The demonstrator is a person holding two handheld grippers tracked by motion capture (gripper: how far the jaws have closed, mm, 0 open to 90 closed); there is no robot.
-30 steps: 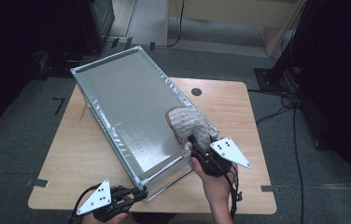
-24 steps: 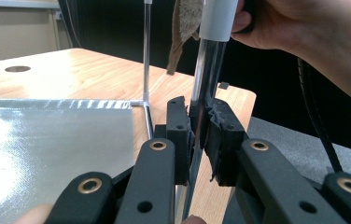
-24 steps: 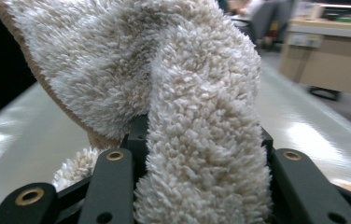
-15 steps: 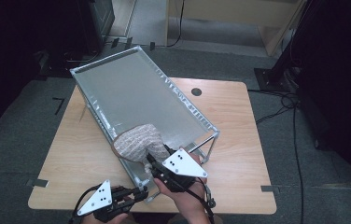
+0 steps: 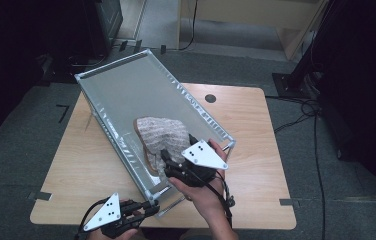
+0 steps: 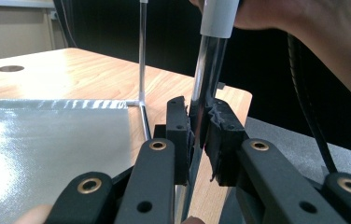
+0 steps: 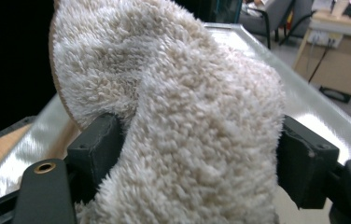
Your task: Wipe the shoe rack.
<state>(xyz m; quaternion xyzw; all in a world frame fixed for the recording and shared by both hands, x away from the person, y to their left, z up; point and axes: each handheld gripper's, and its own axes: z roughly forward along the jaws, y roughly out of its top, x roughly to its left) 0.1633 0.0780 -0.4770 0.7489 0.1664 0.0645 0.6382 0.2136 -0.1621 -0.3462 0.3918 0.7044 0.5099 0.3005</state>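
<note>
A fluffy beige cloth (image 5: pixel 162 137) lay bunched on the silvery tray (image 5: pixel 126 97) at the centre of the high view, its long axis running from the upper left of the frame down toward the lower right, in line with the tray's own length. The tray stood tilted on thin metal legs, its far end raised toward the upper left. The right gripper (image 5: pixel 168 161) sat at the cloth's lower edge; its jaws had just been opening, and in the right gripper view the cloth (image 7: pixel 173 121) still bulged between them, touching both pads. At the lower left of the high view, the left gripper (image 5: pixel 148 207) was clamped tight on a tray leg (image 6: pixel 206 88) at the tray's near corner. The wooden table (image 5: pixel 256 135) carried a round cable hole (image 5: pixel 210 98) beyond the tray. No writing could be read.
</note>
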